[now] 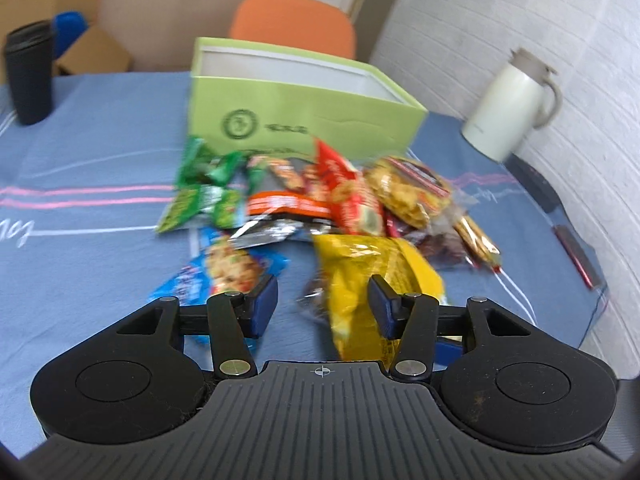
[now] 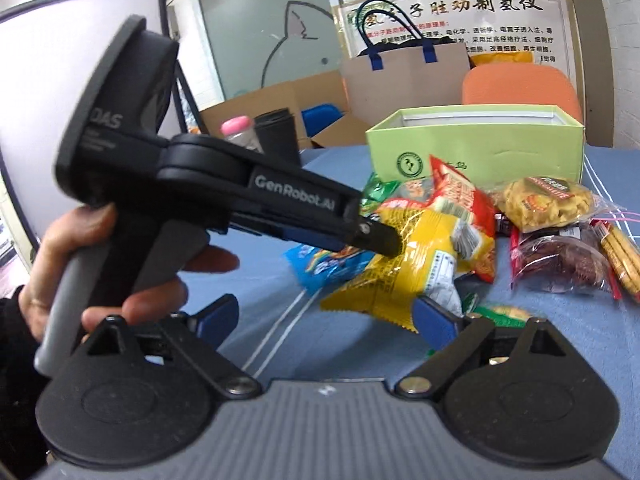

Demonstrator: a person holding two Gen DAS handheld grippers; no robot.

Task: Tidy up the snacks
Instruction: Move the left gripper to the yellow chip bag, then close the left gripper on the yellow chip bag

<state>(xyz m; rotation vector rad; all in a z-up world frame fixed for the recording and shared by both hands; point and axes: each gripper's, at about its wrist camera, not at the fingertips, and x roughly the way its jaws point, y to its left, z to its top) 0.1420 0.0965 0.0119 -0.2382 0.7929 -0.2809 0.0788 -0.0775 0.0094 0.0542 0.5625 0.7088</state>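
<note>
The left gripper hovers with jaws apart above the yellow snack bag, not gripping it. The right gripper stands wide open before the snack pile, near the green box.

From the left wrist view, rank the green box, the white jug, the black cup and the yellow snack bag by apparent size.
1. green box
2. yellow snack bag, though nearness inflates it
3. white jug and black cup look alike; unranked.
</note>
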